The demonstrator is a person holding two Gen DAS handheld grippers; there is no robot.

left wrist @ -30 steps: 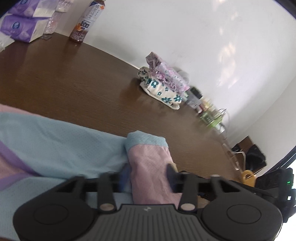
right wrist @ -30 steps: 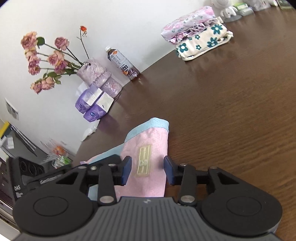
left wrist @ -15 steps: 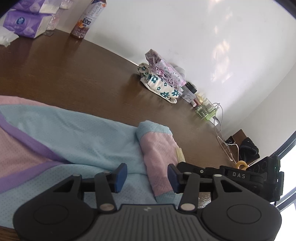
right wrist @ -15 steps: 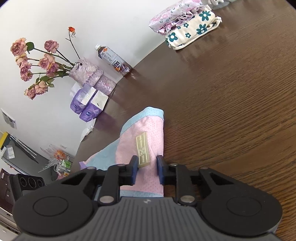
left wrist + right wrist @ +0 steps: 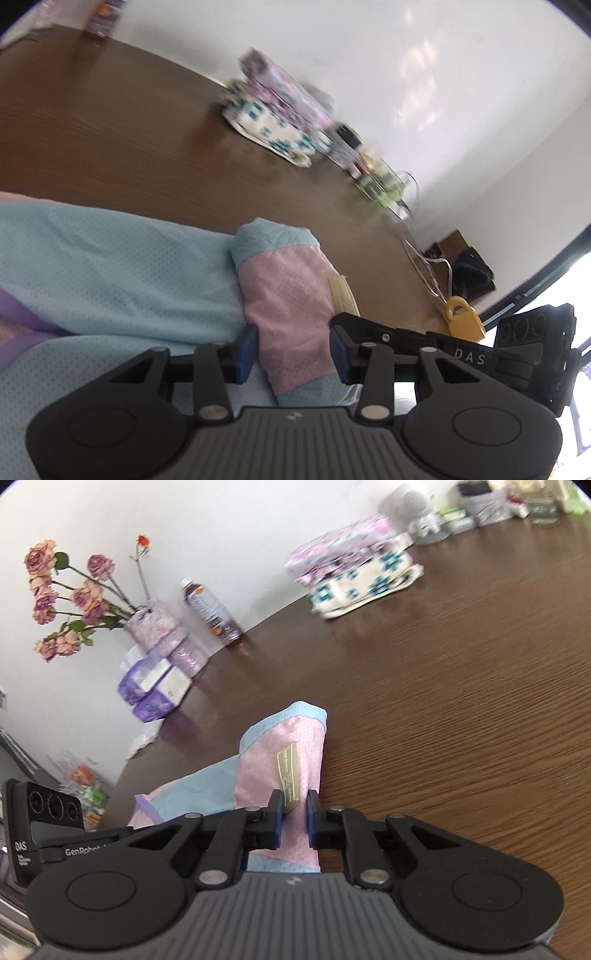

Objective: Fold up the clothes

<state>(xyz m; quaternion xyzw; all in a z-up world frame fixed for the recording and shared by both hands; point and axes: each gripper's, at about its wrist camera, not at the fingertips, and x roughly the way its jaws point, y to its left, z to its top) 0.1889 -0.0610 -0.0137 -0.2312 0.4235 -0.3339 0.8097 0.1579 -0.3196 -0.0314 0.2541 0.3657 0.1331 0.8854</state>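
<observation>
Right tongs (image 5: 294, 814) have narrowed since a second ago, now pinched on the pink sleeve (image 5: 280, 768) | left tongs (image 5: 291, 349) apart, straddling that sleeve | shirt (image 5: 110, 258) spread leftward on table (image 5: 461, 701) | likely ready to fold the sleeve inward.

roses (image 5: 70, 594); bottle (image 5: 212, 611); tissue packs (image 5: 153, 688); yellow padlock (image 5: 463, 317); wall socket unclear

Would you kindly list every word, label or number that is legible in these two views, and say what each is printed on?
"DAS": on the right hand-held gripper, seen from the left wrist view.
"DAS" and "GenRobot", cut off: on the left hand-held gripper, seen from the right wrist view.
Gold tag on the pink garment: too small to read.
Bottle label: blurred, unreadable.
Purple tissue packs: print unreadable.
</observation>
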